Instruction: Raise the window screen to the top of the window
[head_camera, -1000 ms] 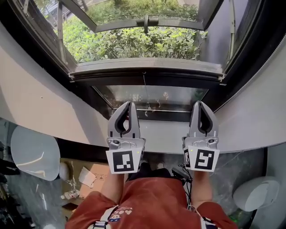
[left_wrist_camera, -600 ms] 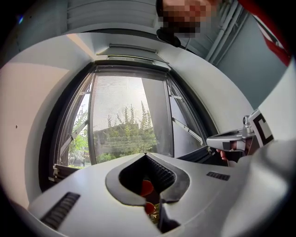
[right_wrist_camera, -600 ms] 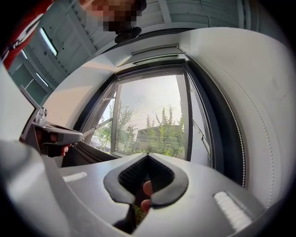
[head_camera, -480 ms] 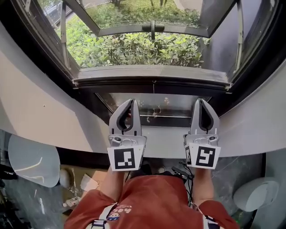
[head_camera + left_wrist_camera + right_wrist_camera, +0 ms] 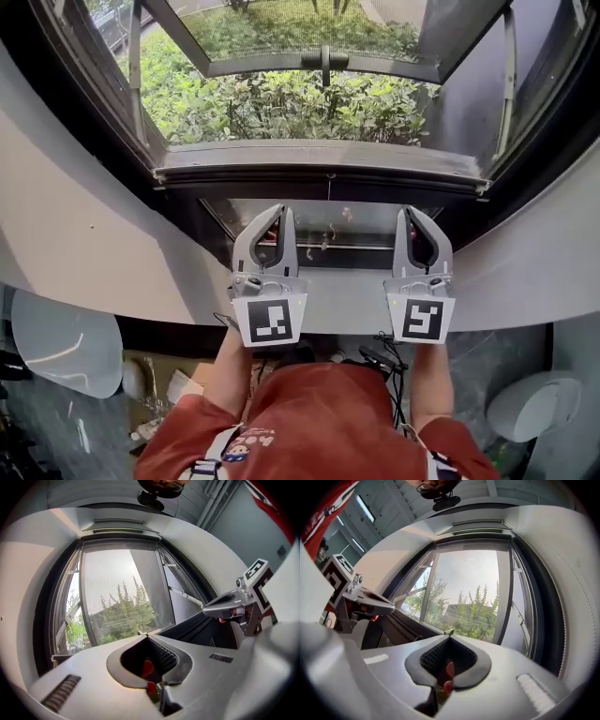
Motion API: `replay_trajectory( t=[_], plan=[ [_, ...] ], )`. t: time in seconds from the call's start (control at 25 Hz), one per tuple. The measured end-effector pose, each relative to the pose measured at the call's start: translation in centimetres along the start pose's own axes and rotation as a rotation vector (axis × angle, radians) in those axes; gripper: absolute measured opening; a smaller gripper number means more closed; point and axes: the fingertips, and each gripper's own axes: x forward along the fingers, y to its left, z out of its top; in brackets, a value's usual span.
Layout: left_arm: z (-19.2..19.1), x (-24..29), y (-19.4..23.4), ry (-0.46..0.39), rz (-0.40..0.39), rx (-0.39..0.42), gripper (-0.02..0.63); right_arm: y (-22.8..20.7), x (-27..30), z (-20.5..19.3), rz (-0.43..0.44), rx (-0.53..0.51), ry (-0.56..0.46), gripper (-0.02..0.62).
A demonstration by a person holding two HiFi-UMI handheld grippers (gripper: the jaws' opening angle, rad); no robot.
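Observation:
The window point(image 5: 309, 103) stands open onto green bushes. A dark rail point(image 5: 319, 180) runs across its bottom, and a thin pull cord point(image 5: 328, 192) hangs from the rail's middle; whether the rail belongs to the screen I cannot tell. My left gripper point(image 5: 281, 211) and right gripper point(image 5: 411, 214) are held side by side over the white sill point(image 5: 347, 286), pointing at the window, both shut and empty. In the left gripper view the closed tips point(image 5: 146, 635) face a hazy, mesh-like pane point(image 5: 122, 592), with the right gripper point(image 5: 234, 604) alongside. In the right gripper view the closed tips point(image 5: 450, 632) face the pane point(image 5: 468, 592).
Dark window frame sides point(image 5: 122, 122) flank the opening. Below the sill on the floor lie a white round object point(image 5: 66, 342) at left, another point(image 5: 534, 403) at right, and a cardboard box point(image 5: 169, 375). The person's red shirt point(image 5: 319, 422) fills the bottom.
Both grippers have edged forward toward the window and rolled a little. Both stay shut and empty throughout.

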Motion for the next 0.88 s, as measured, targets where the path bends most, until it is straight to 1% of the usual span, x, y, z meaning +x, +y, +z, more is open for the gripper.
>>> replay_trajectory(
  t=[0.16, 0.2, 0.24, 0.36, 0.44, 0.52, 0.6, 0.72, 0.88],
  plan=[
    [-0.9, 0.5, 0.3, 0.015, -0.009, 0.108, 0.008, 0.6, 0.6, -0.9, 0.036, -0.081, 0.054, 0.012],
    [-1.1, 0.7, 0.4, 0.014, -0.015, 0.134, 0.008, 0.8, 0.8, -1.0, 0.053, -0.101, 0.063, 0.024],
    [-1.3, 0.9, 0.5, 0.014, -0.022, 0.161, 0.012, 0.9, 0.9, -1.1, 0.07, -0.122, 0.069, 0.07],
    [-2.2, 1.5, 0.8, 0.039, -0.051, 0.251, 0.049, 1.0, 1.4, -1.5, 0.101, -0.208, 0.086, 0.072],
    [-2.8, 2.0, 0.8, 0.064, -0.076, 0.314, 0.073, 1.1, 1.8, -2.3, 0.132, -0.29, 0.117, 0.081],
    [-3.5, 2.3, 0.7, 0.09, -0.106, 0.379, 0.088, 1.5, 2.1, -3.5, 0.182, -0.391, 0.172, 0.106],
    [-4.2, 2.7, 0.8, 0.114, -0.132, 0.444, 0.108, 1.7, 2.5, -4.7, 0.217, -0.481, 0.218, 0.145],
    [-5.1, 3.5, 1.1, 0.155, -0.152, 0.55, 0.133, 1.5, 3.3, -5.9, 0.235, -0.605, 0.271, 0.179],
    [-6.6, 4.4, 1.2, 0.229, -0.191, 0.742, 0.147, 0.9, 4.3, -7.4, 0.244, -0.757, 0.326, 0.192]
  ],
)
